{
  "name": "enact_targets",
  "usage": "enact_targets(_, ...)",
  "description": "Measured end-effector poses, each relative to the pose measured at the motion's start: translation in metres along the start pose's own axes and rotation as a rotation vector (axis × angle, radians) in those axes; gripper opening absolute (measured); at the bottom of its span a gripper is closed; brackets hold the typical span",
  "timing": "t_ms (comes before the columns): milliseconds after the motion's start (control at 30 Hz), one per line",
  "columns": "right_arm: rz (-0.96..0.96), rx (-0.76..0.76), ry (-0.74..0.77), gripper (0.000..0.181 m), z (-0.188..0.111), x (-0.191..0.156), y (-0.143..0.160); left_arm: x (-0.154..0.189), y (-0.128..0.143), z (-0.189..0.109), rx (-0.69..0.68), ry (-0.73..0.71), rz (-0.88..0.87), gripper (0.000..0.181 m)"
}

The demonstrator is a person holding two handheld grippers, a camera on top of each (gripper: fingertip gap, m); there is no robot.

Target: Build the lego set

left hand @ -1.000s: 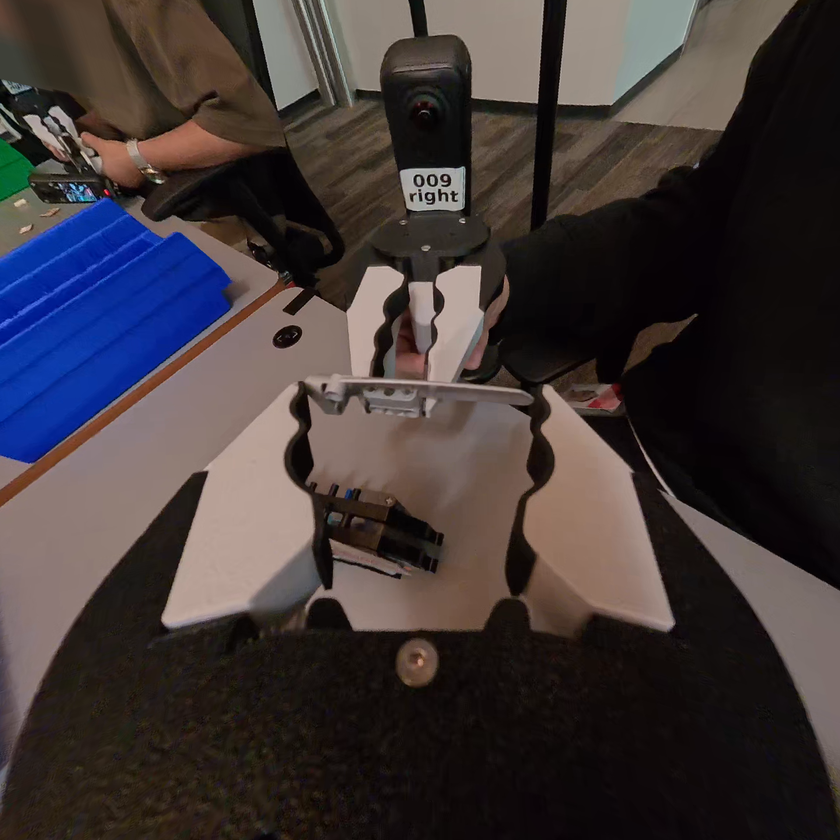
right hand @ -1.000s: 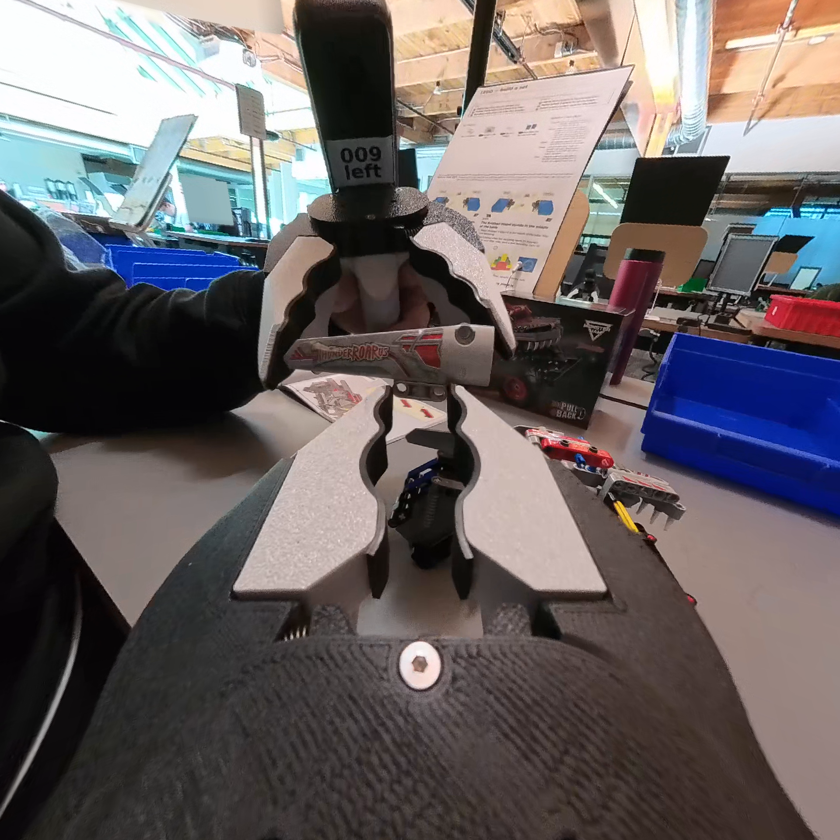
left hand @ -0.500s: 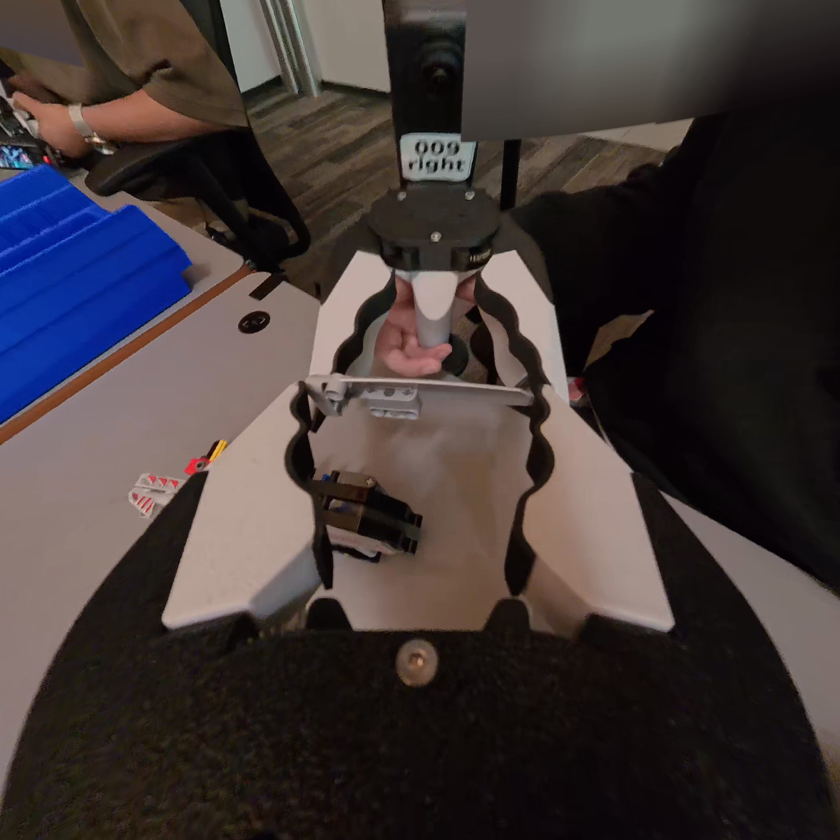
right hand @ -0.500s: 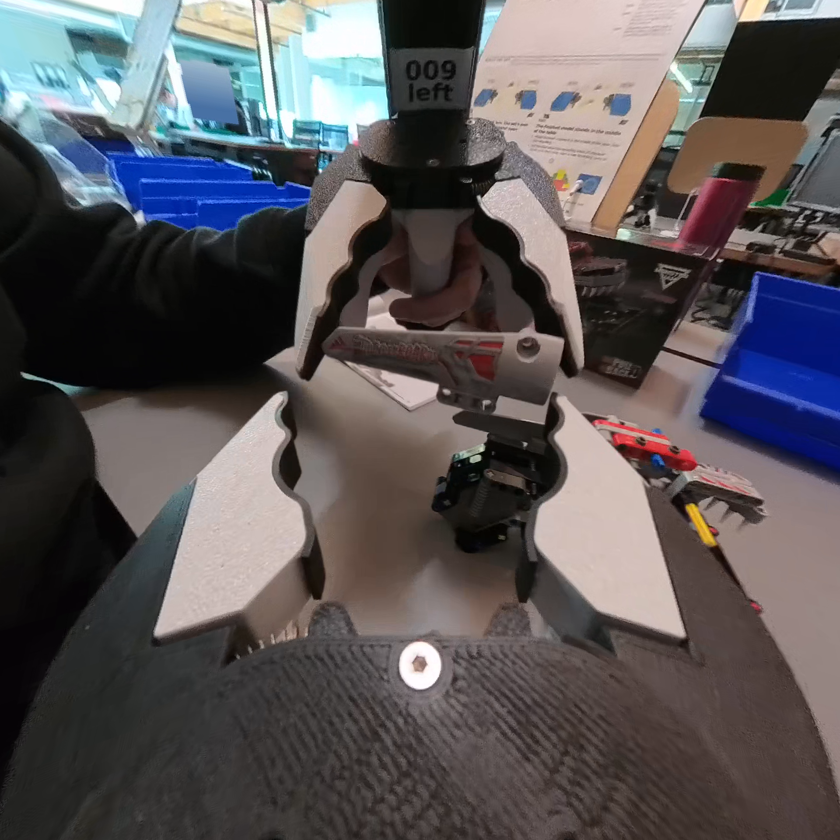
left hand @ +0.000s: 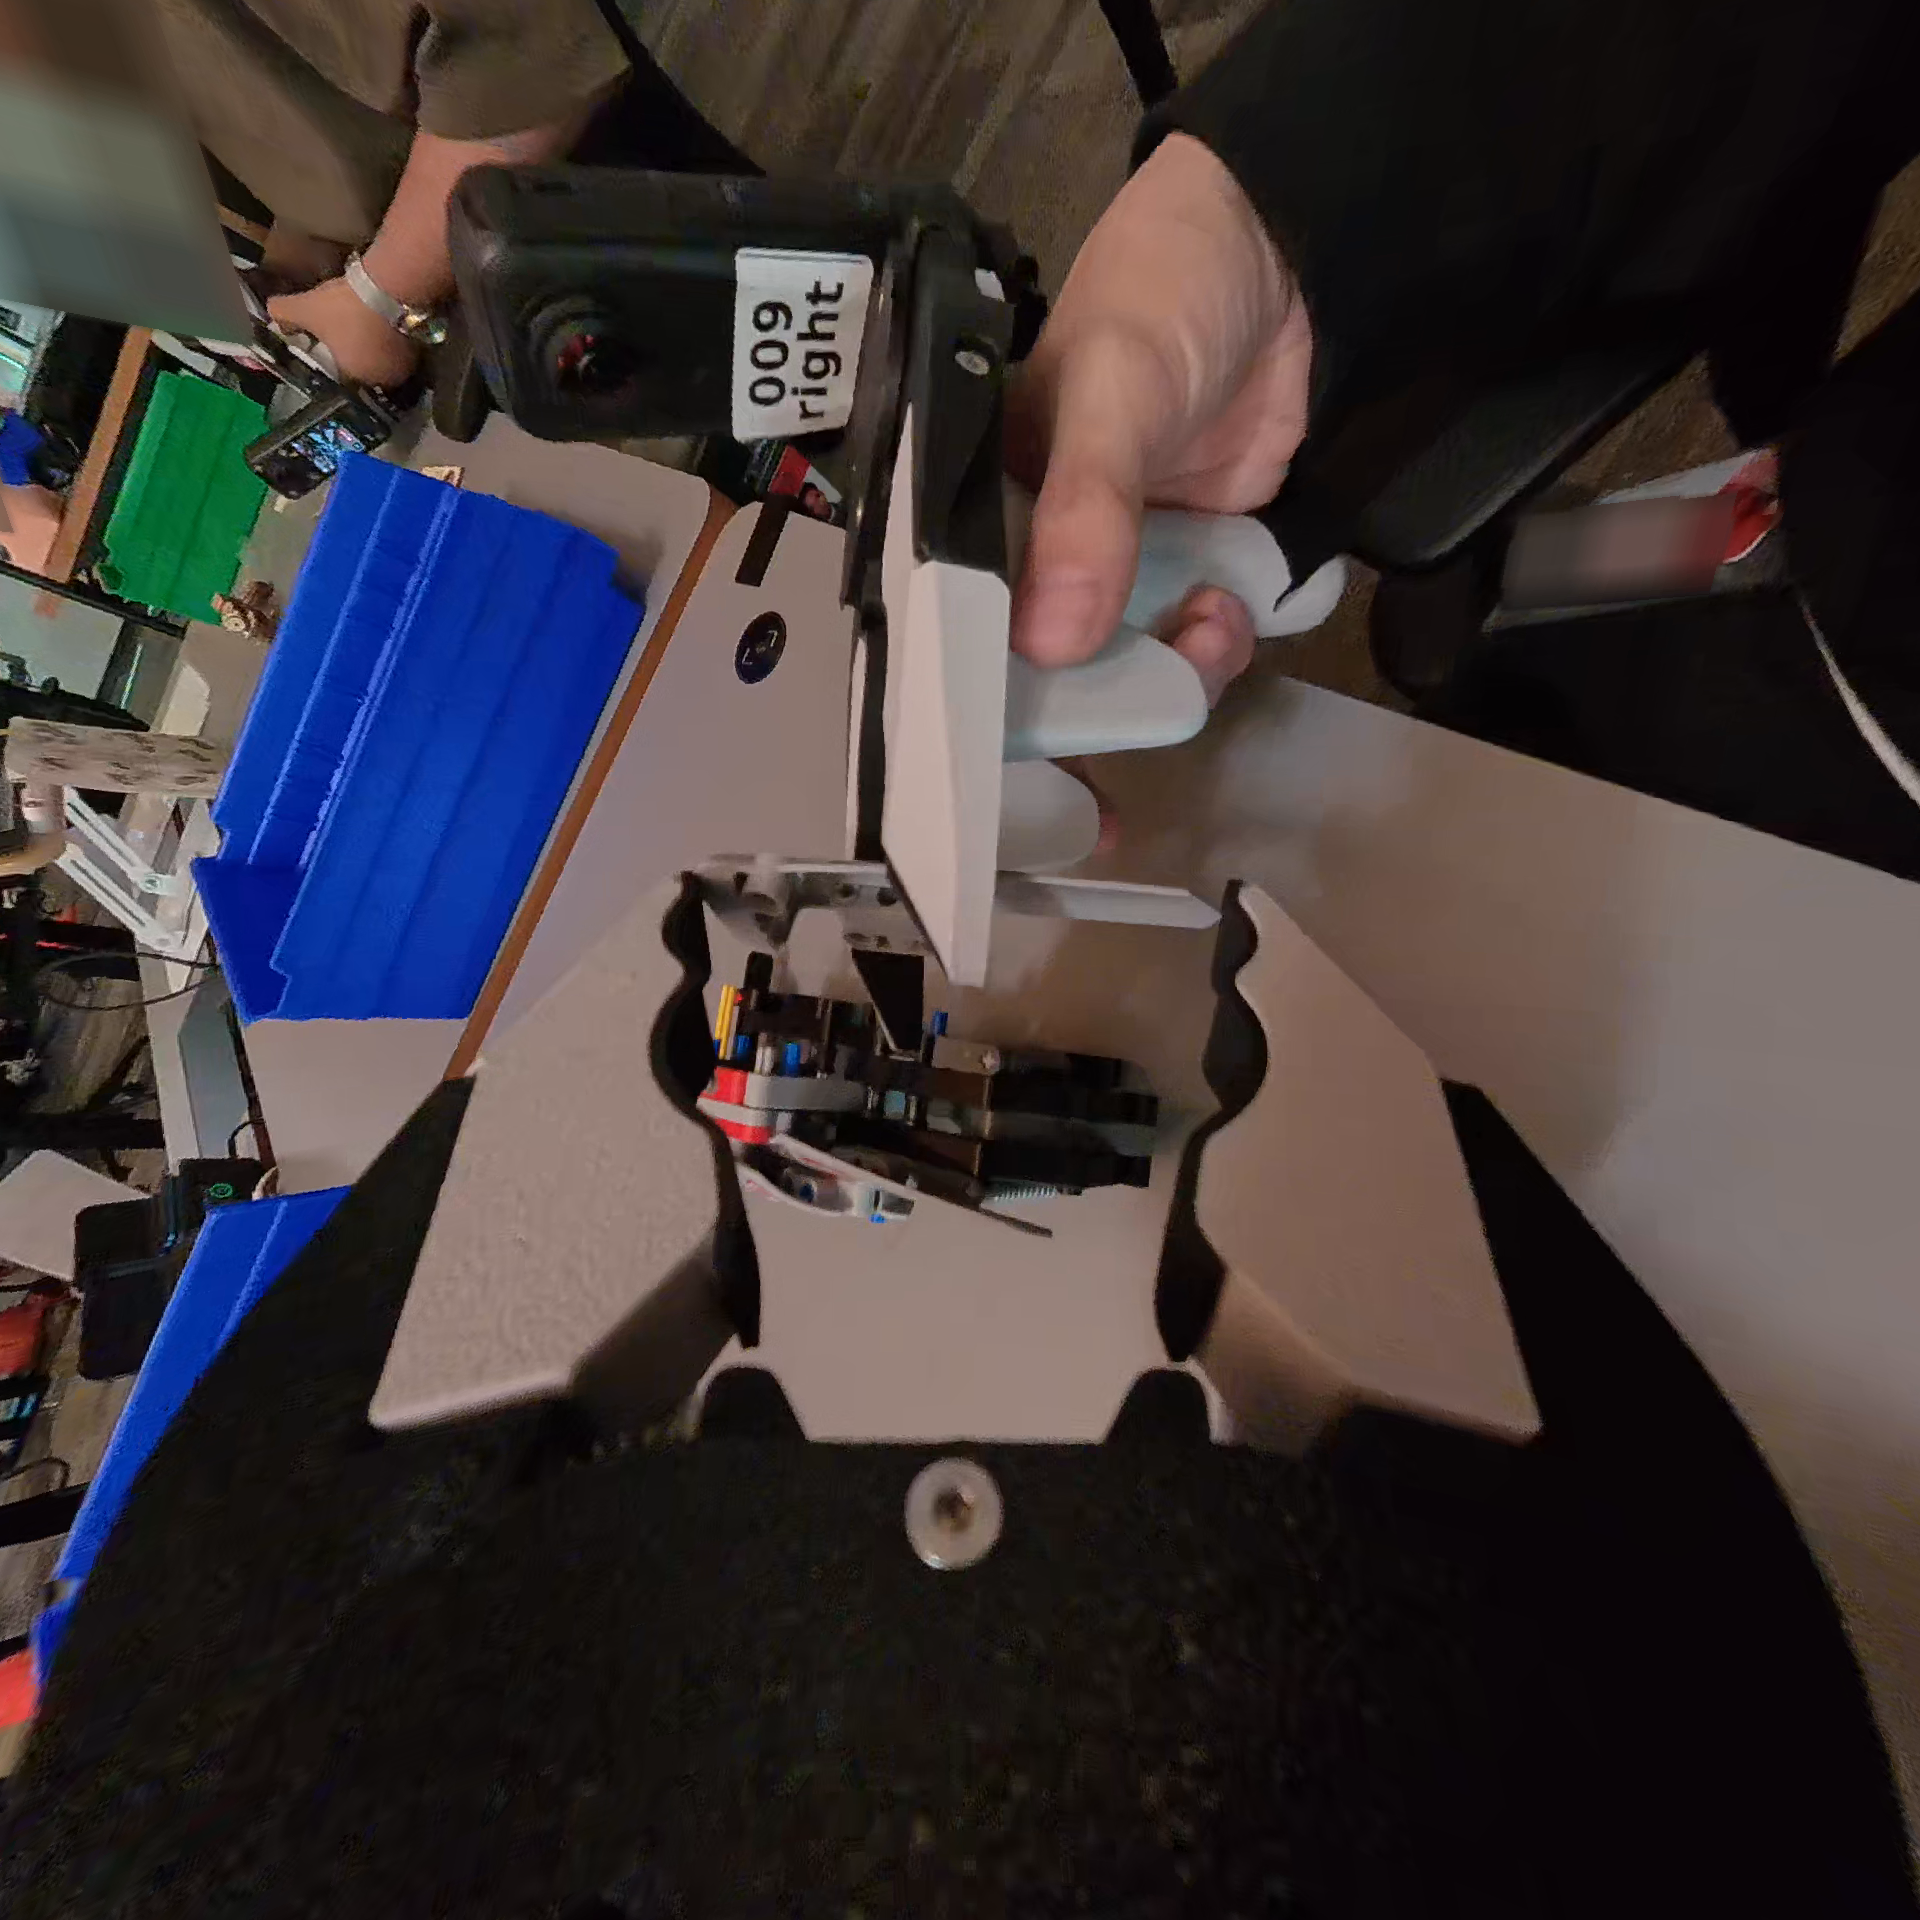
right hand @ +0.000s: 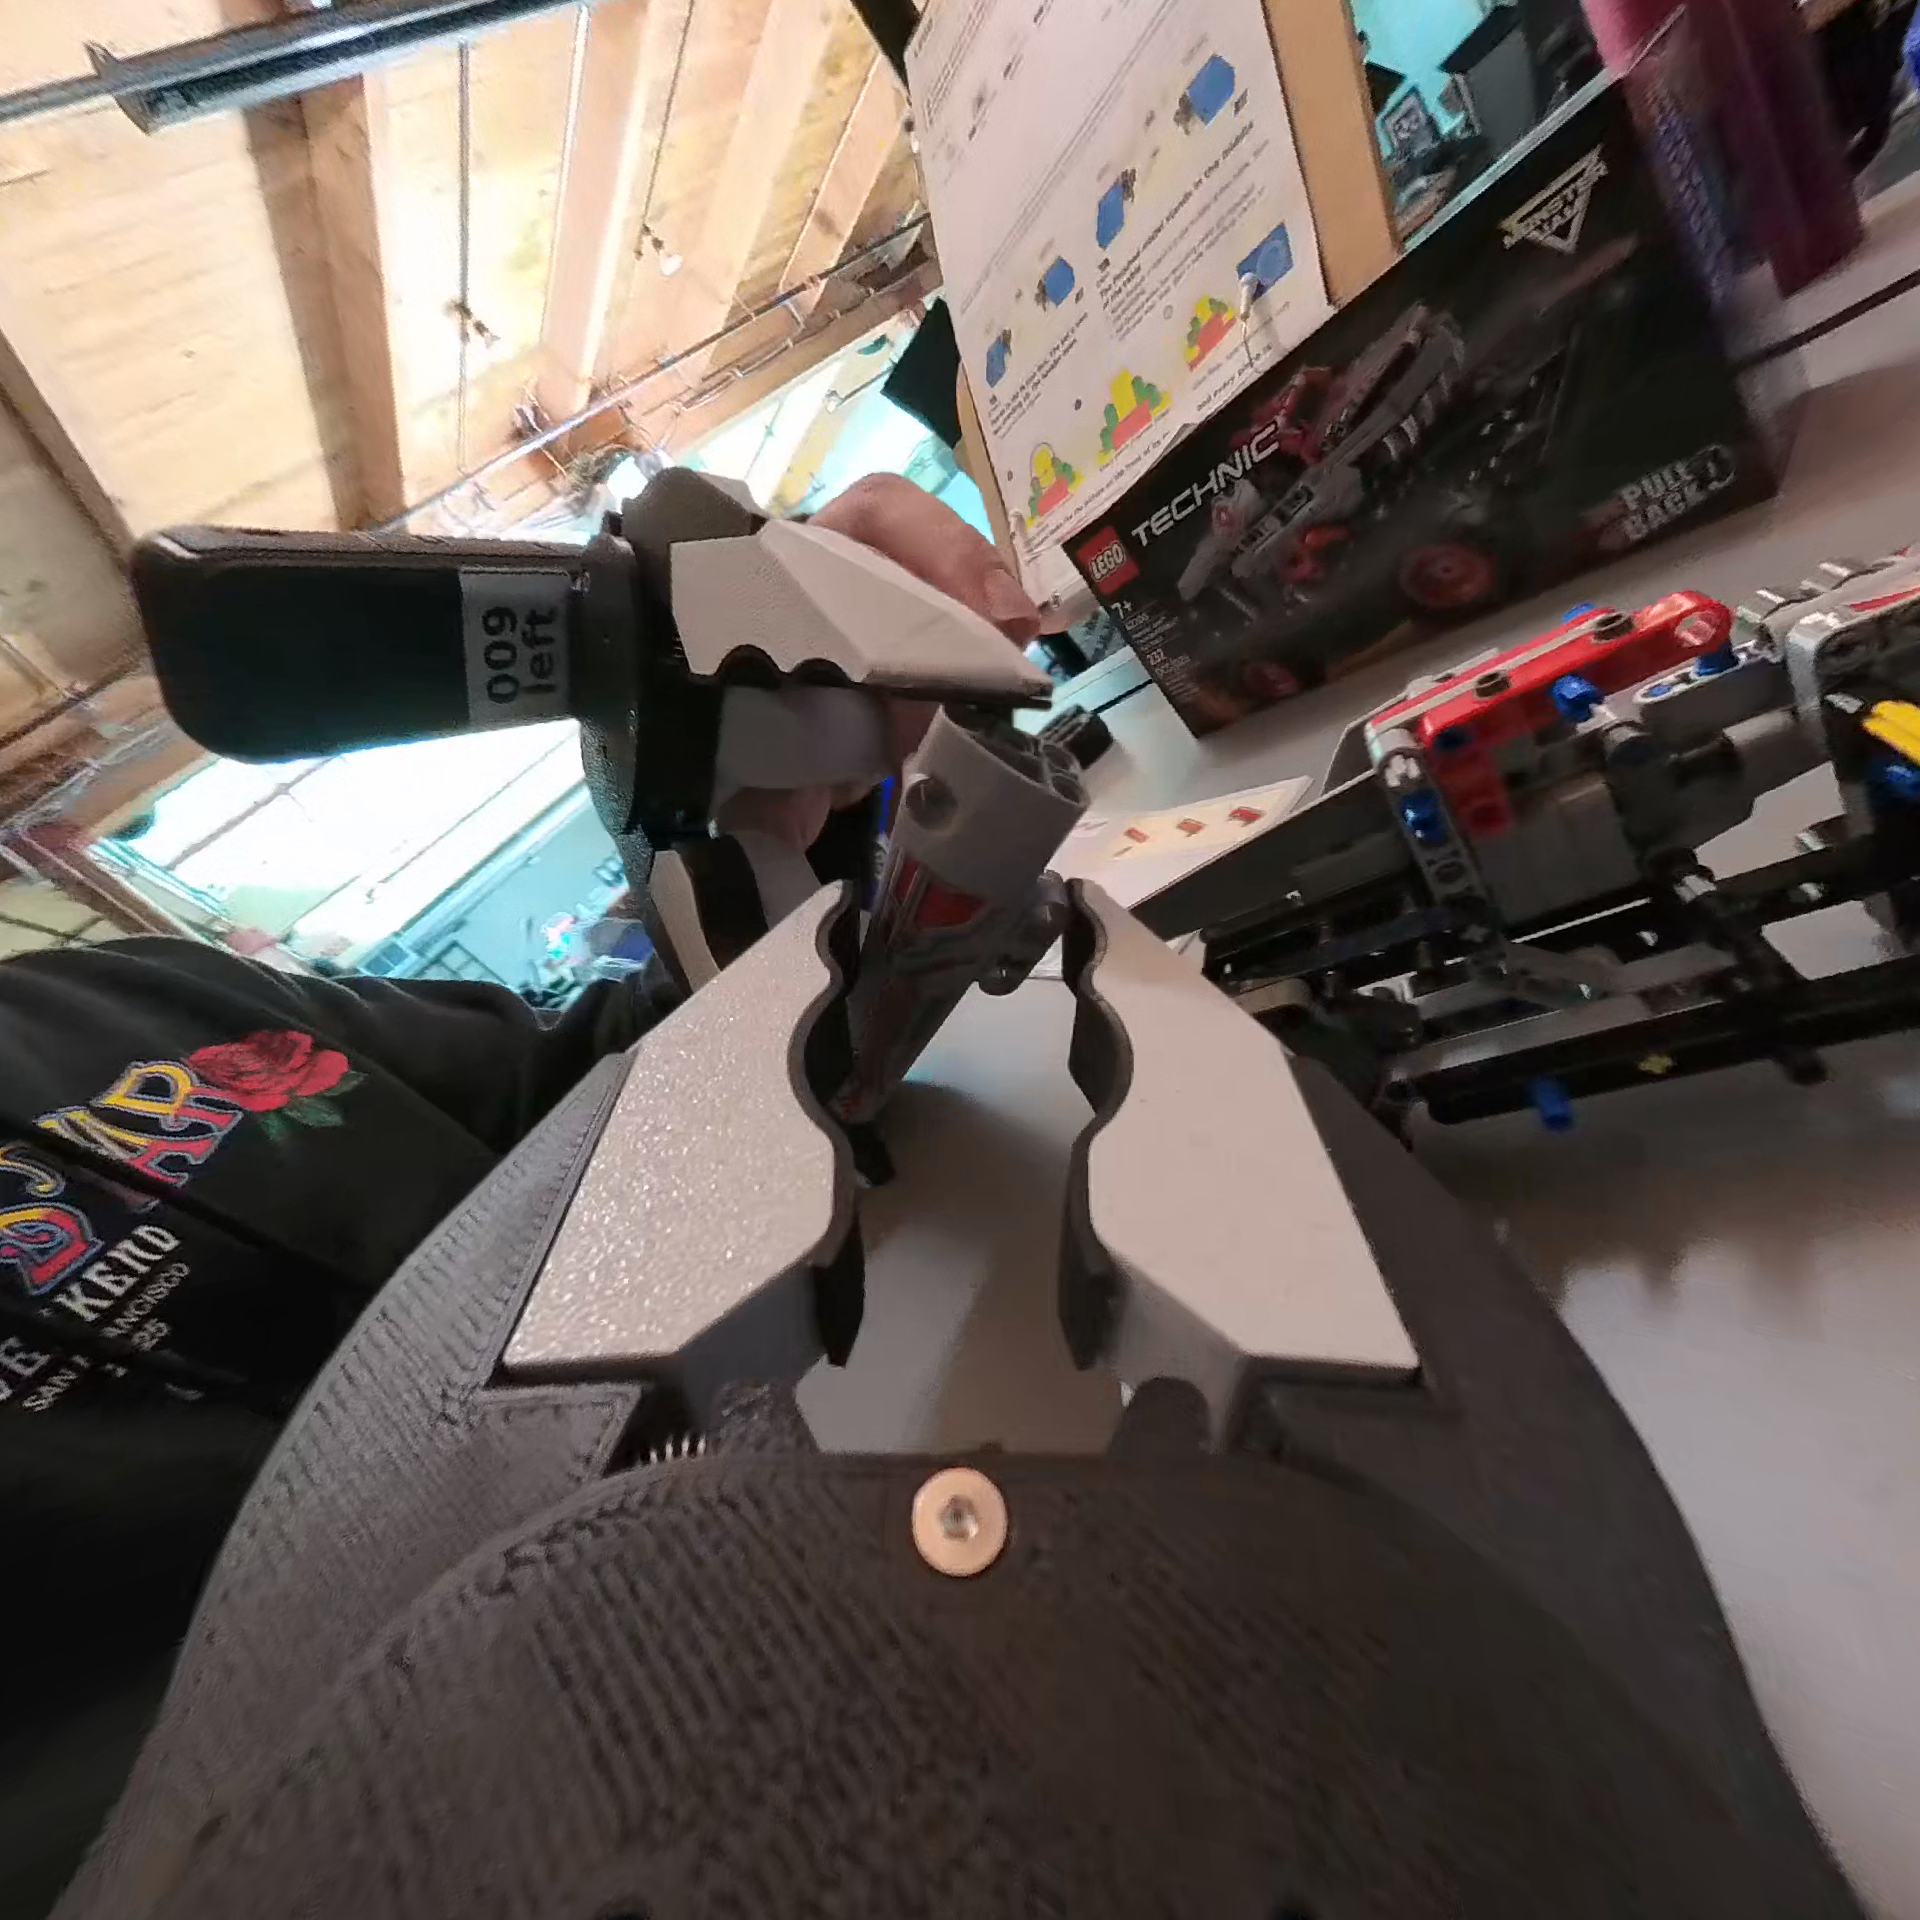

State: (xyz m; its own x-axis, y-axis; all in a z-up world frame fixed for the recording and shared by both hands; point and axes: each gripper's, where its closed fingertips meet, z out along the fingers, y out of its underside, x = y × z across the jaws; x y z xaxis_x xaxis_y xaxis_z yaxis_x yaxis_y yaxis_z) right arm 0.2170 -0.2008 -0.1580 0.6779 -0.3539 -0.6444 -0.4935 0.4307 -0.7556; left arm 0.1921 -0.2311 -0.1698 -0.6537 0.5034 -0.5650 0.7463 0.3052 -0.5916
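The left gripper (left hand: pixel 961 935) clamps a long grey panel (left hand: pixel 1101 899) by its two ends, so the panel spans crosswise between its fingertips. Just below and beyond lies the dark chassis (left hand: pixel 935 1101), its length roughly parallel to the panel. The right gripper (right hand: pixel 961 914) meets the panel's middle; whether it actually pinches is unclear, fingers part-spread. Farther off, blue bins (left hand: pixel 416 748).

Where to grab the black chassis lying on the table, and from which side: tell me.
Grip the black chassis across its narrow width near mid-length, coming down from above. It lies flat on the table, long and low, and its straight black side beams probably offer parallel faces; the red end looks crowded with pins.
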Motion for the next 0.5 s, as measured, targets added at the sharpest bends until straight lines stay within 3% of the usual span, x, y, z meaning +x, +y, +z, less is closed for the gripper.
enact_targets(200, 0.093, 0.003, -0.065, 0.037, -0.001, -0.007, -0.001, 0.004, -0.005, -0.007, 0.072, 0.015, -0.088, 0.095)
enact_targets(367, 0.107, -0.082, -0.125, 0.036, 0.008, -0.021, 0.014, 0.017, -0.010, -0.015, 0.144, 0.063, -0.139, 0.092)
enact_targets(500, 0.086, -0.074, -0.131, 0.037, 0.011, -0.022, 0.015, 0.018, -0.007, -0.018, 0.137, 0.054, -0.161, 0.091)
